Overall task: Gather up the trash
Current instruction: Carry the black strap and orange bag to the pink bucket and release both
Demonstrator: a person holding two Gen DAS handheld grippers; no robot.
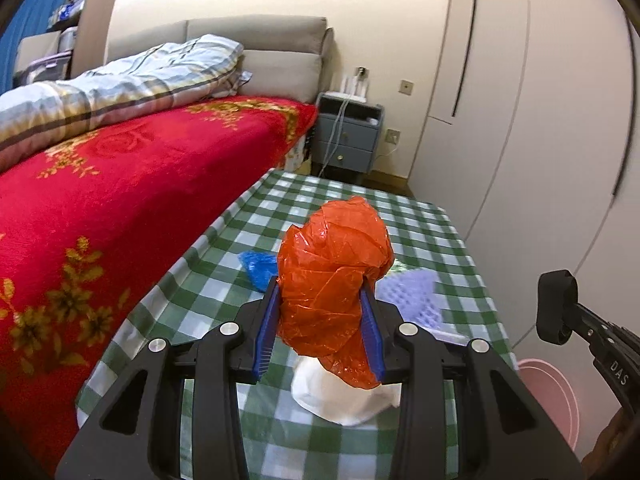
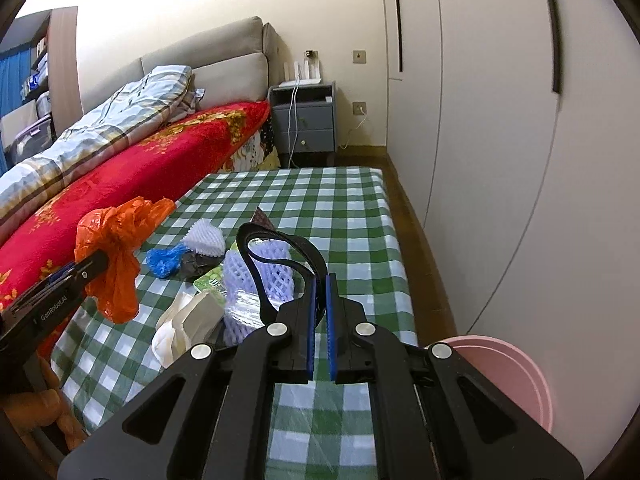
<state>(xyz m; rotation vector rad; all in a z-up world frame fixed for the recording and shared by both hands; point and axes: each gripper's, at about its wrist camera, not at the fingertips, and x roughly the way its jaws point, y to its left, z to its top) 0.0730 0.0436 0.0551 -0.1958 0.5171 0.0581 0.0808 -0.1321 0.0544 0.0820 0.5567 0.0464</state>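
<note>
clutching a crumpled orange plastic bag (image 1: 334, 280) between its blue pads, the left gripper (image 1: 322, 284) holds the bag up clear of the desk (image 1: 360, 200), which wears a green-and-white checked cloth. beside it, the right gripper (image 2: 322, 280) has its pads pressed nearly together on a black strap loop (image 2: 276, 256), which curls up and away from the fingertips. more trash lies scattered on the cloth below: a blue crumpled bag (image 2: 164, 260), a white foam fruit net (image 2: 206, 238), a lilac foam net (image 2: 260, 276), and a white tissue pack (image 2: 188, 324), though what the dark scrap among them is cannot be made out. a pink bin (image 2: 508, 376) stands just off the desk's near right corner. a bed with a red flowered blanket (image 1: 120, 192) runs along the desk's left side.
</note>
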